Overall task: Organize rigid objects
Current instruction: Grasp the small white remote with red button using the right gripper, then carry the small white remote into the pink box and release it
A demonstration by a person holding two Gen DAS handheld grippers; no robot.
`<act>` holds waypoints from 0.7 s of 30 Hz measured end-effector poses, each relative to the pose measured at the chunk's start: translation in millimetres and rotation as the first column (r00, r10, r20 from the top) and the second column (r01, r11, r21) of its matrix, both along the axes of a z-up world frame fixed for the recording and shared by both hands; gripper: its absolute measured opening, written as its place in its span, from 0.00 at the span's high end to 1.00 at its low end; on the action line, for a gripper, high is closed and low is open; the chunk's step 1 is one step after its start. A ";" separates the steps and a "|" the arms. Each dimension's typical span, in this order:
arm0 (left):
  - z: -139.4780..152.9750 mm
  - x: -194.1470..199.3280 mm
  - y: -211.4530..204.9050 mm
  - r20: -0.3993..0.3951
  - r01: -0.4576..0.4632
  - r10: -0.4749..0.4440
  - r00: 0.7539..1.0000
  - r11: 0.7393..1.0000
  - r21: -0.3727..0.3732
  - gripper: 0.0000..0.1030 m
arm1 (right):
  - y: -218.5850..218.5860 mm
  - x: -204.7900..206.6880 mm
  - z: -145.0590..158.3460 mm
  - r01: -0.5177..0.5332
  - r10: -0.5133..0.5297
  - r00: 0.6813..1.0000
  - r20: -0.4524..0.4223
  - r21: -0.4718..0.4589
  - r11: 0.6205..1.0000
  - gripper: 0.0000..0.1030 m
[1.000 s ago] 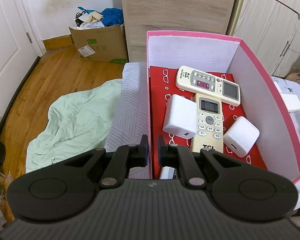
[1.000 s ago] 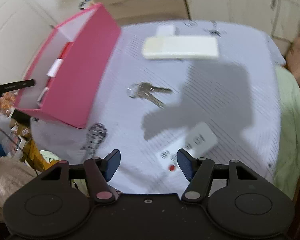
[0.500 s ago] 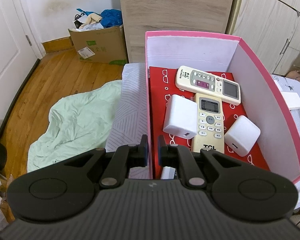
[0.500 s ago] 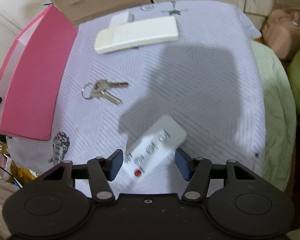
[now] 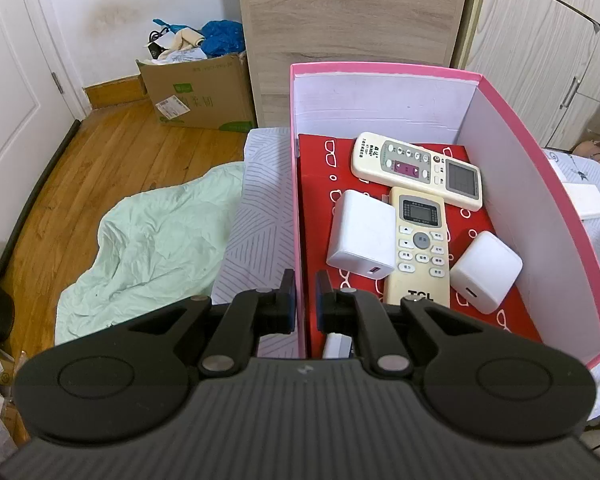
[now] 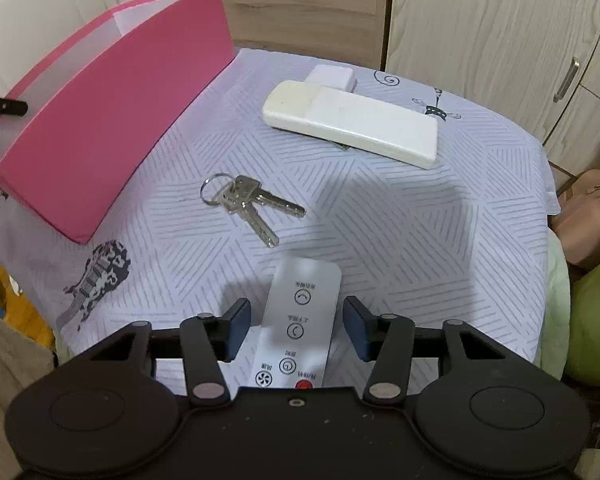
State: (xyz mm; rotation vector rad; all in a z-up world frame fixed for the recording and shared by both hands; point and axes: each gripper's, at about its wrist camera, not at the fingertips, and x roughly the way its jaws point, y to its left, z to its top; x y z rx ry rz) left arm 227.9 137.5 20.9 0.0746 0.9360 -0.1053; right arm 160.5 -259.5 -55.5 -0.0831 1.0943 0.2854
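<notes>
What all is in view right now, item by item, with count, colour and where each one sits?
pink box: one, pink outside, white inside, on the striped cloth
red lining: one, red with white glasses print, box floor
air-conditioner remotes: two, cream, inside the box
chargers: two, white, inside the box beside the remotes
keys: one bunch, silver, on the cloth beside the box
long remote: one, white, face down, far side of the cloth
small white block: one, behind the long remote
slim remote: one, white, between the right claw's fingers
cardboard box: one, brown, on the floor
green sheet: one, pale green, floor
left claw: black, pinching the box wall
right claw: black, open
</notes>
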 end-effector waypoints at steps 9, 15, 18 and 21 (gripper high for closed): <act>0.1 0.5 0.9 0.003 0.000 0.000 1.000 1.000 0.004 0.92 | 2.4 0.5 16.5 0.028 -0.028 0.992 0.123 -0.002 1.000 0.55; 0.7 0.8 1.1 0.002 -0.008 0.008 1.000 1.000 0.005 0.92 | 9.6 -1.6 37.6 0.017 -0.021 0.974 0.226 0.023 1.000 0.55; 1.0 0.2 1.4 0.003 -0.009 0.009 1.000 1.000 0.007 0.92 | 16.4 -2.6 53.1 -0.007 -0.011 0.962 0.271 0.065 0.998 0.55; 1.5 0.2 2.2 0.002 -0.014 0.014 1.000 1.000 -0.004 0.92 | 29.2 -5.5 75.0 -0.053 0.012 0.941 0.337 0.114 0.992 0.55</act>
